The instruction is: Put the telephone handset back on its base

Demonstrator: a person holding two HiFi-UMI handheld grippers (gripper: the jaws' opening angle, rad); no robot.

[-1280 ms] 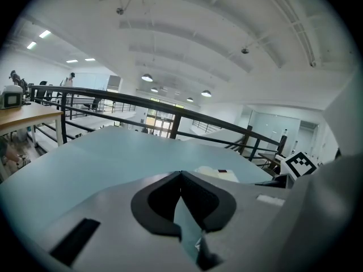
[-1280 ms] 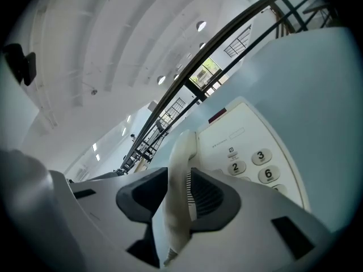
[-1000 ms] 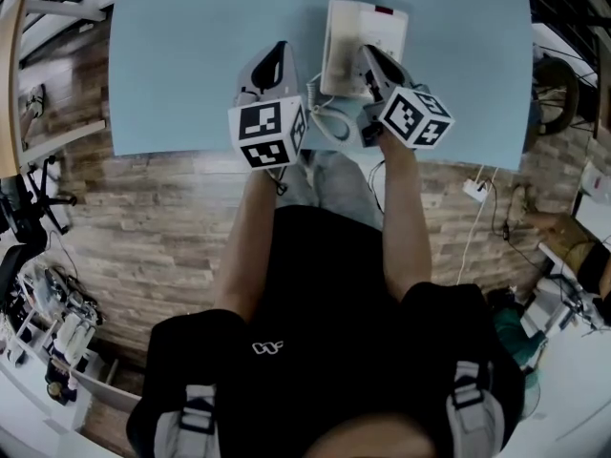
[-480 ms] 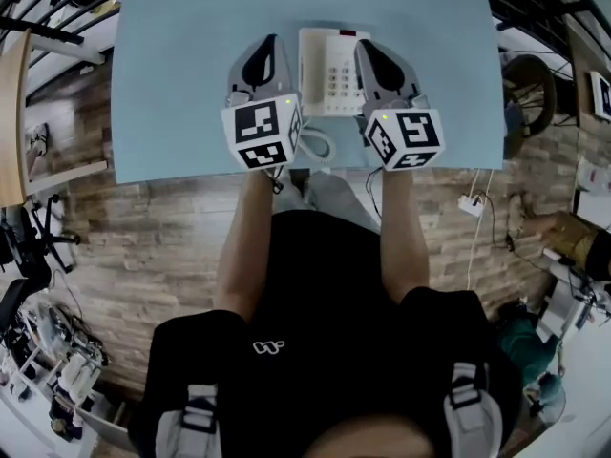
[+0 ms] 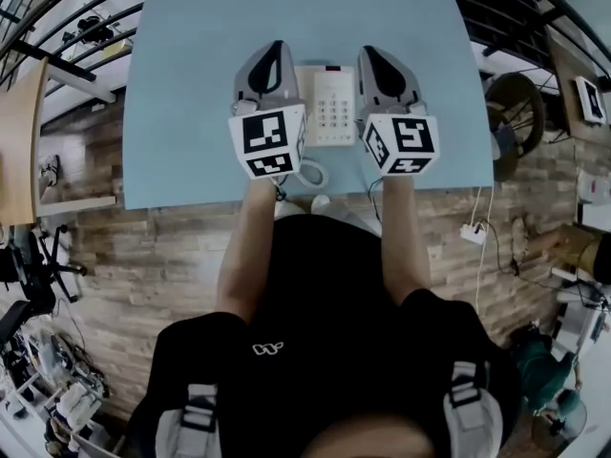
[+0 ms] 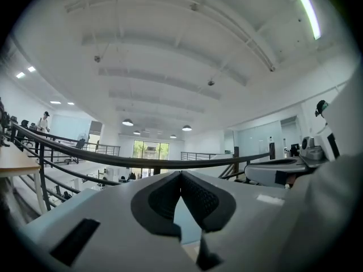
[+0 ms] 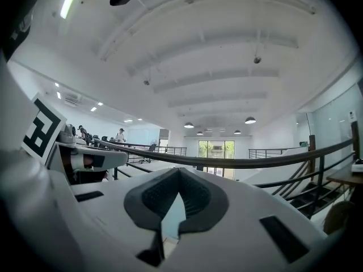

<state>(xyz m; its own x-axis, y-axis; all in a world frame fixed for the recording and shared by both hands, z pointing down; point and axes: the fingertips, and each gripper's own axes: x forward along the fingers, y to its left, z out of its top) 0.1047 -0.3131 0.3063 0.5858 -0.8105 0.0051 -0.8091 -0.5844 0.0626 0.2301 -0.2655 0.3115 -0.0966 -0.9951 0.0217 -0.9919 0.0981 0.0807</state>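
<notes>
Pale-blue table (image 5: 191, 84) bears the white telephone base (image 5: 334, 113) between my claws. Left claw (image 5: 277, 48) and right claw (image 5: 368, 55) are both clenched on nothing. The handset (image 5: 305, 89) seems to lie along the base's left side, partly behind my left claw.

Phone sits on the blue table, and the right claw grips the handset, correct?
Not quite: the right claw is shut on nothing, per the right gripper view. The phone does sit on the blue table.
</notes>
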